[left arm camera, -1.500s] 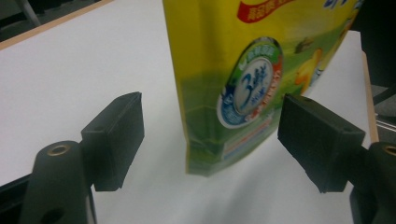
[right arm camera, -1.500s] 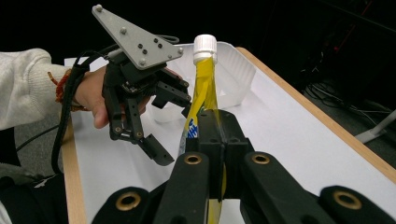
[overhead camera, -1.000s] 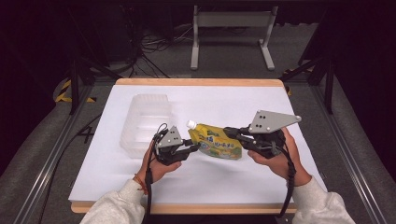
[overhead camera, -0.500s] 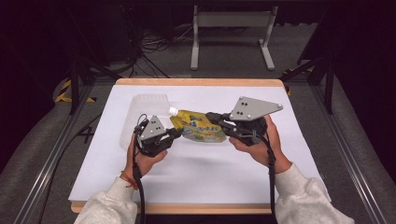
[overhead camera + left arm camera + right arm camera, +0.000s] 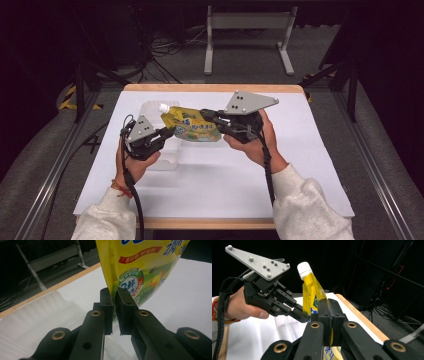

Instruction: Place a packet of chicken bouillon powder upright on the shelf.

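A yellow spout pouch [image 5: 192,126] with a white cap [image 5: 162,106] hangs in the air between both grippers. My left gripper [image 5: 170,132] is shut on the pouch's lower left edge. In the left gripper view the pads [image 5: 125,307] pinch the pouch's thin seam [image 5: 140,270]. My right gripper [image 5: 212,120] is shut on the pouch's right end. In the right gripper view its jaws clamp the pouch [image 5: 310,290], whose cap [image 5: 304,267] points up. The left gripper [image 5: 304,316] bites the same pouch farther off. Below the pouch lies a clear plastic tray [image 5: 167,157].
A white sheet [image 5: 300,165] covers the wooden table. The clear tray [image 5: 37,317] sits at its left, its ribbed wall near my left jaws. Dark floor, cables and a metal stand [image 5: 247,30] lie beyond the far edge.
Both grippers have carried the pouch up, leftward and away from the person. It now hangs over the clear tray. Both grips have held.
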The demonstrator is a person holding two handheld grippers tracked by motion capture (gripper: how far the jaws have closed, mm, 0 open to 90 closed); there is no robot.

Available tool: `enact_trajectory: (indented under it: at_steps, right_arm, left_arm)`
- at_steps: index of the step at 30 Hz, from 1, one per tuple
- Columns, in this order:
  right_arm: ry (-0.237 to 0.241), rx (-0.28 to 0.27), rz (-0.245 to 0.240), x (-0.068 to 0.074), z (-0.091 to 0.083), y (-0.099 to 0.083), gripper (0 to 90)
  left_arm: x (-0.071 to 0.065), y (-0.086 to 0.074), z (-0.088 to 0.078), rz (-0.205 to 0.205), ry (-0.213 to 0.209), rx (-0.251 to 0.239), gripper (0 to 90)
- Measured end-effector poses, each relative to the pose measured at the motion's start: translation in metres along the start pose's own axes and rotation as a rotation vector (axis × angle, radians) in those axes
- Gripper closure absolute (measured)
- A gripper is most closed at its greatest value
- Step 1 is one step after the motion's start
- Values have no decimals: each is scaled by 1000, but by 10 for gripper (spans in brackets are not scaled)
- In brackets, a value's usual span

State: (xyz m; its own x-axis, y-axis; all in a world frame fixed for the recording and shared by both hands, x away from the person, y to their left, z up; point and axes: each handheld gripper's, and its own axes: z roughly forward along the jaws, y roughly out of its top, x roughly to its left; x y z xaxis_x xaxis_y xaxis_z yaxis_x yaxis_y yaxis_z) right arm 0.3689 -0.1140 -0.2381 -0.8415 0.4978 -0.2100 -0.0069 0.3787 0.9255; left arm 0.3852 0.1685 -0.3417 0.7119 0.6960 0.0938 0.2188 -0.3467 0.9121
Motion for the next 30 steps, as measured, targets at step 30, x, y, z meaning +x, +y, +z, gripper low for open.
enact_trajectory:
  at_steps: [30]
  right_arm:
    - [46,7,80,3,98,5,899]
  left_arm:
    - [63,-34,-22,-63,153,75,843]
